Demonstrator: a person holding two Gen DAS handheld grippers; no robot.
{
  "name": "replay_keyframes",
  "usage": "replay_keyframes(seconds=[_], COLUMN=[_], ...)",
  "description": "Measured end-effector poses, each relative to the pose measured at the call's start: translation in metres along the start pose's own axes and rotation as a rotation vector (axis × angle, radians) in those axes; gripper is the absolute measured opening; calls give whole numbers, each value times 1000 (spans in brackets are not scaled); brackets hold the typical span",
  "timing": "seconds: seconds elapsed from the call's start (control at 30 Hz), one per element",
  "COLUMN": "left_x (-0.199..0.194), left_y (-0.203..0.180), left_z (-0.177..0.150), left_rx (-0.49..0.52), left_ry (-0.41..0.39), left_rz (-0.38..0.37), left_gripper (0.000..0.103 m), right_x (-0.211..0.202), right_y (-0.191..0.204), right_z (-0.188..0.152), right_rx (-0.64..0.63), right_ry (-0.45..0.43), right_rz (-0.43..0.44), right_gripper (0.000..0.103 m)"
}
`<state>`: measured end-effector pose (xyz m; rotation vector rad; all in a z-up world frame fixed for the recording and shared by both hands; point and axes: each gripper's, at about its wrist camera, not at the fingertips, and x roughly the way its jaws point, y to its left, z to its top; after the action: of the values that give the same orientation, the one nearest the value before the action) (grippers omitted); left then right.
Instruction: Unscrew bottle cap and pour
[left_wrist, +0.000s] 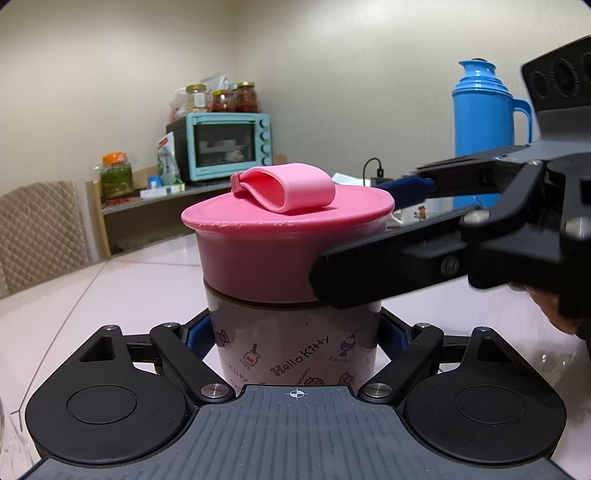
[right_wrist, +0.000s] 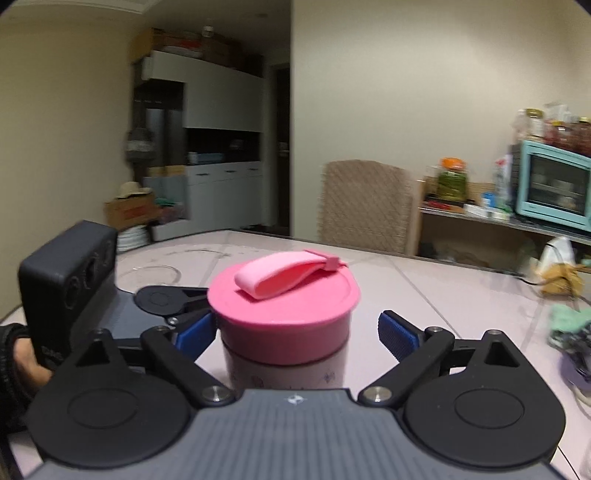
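A pale Hello Kitty bottle (left_wrist: 295, 354) stands upright on the table, with my left gripper (left_wrist: 295, 338) shut on its body just below the cap. Its wide pink cap (left_wrist: 266, 254) sits on top, a pink strap (left_wrist: 291, 188) lying across it. My right gripper (right_wrist: 297, 332) straddles the cap (right_wrist: 284, 306) from the side. It is open: its right blue pad (right_wrist: 399, 332) stands clear of the cap, and the left pad (right_wrist: 195, 332) is close beside it. In the left wrist view its fingers (left_wrist: 369, 269) reach in from the right.
A pale tiled table (left_wrist: 110, 288) carries a blue thermos (left_wrist: 484, 107) and a white mug (left_wrist: 417, 214) at the back right. A clear glass rim (right_wrist: 155, 273) shows beyond the bottle. Crumpled cloth (right_wrist: 572, 328) lies on the right. A chair (right_wrist: 365, 206) and a shelf with a toaster oven (left_wrist: 229, 146) stand behind.
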<state>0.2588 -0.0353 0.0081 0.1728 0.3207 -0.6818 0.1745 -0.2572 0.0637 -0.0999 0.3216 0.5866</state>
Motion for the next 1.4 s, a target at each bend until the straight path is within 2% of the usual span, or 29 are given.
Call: replay_keyframes(seconds=[0.4,0.67,0.93,1.07,1.2,1.4], left_x=[0,0,0,0,1,0], left_y=[0,0,0,0,1,0], left_z=[0,0,-1,-1,-1,-1], left_rx=[0,1,1,1,1,1], left_ry=[0,0,0,0,0,0], left_rz=[-1,0,0,0,0,1], left_gripper=[90,90,90,90,90,90], right_x=[14,23,28,26,26,23], right_y=[23,32,34,33,25,4], right_z=[-6,-5,-7,-8,-8,-7], right_rx=[40,52,76,73,63,19], right_ry=[-35,-37,-29,-29,-29,-20], right_rz=[-103,-166,-190,-183,-137,2], right_gripper=[95,89,85,85,85,85])
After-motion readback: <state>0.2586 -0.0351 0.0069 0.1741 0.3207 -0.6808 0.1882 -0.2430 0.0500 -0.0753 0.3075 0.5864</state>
